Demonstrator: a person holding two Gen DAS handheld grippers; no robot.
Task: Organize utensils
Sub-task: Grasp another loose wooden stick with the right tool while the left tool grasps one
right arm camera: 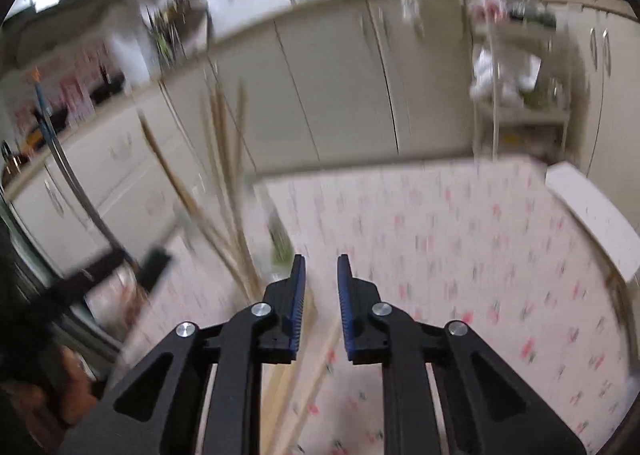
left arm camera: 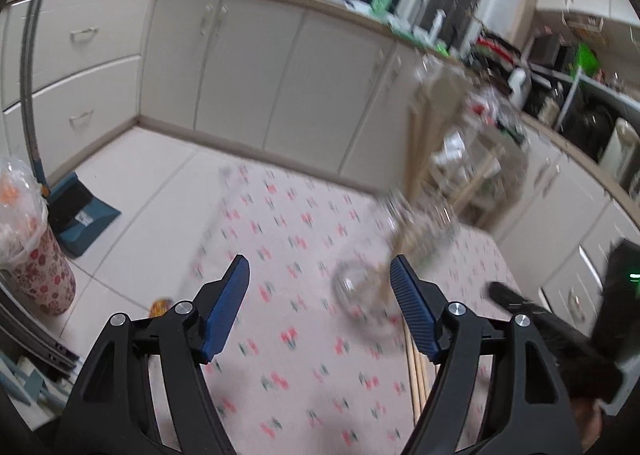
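Wooden chopsticks (left arm camera: 416,379) lie on the flowered counter (left arm camera: 288,339) under the left hand-held gripper (left arm camera: 320,295), beside a blurred clear jar (left arm camera: 360,291). Its jaws stand wide apart, nothing between them. More sticks (right arm camera: 228,191) rise left of the right hand-held gripper (right arm camera: 321,283), whose jaws show a narrow empty gap. Cabinets (left arm camera: 240,63) stand behind
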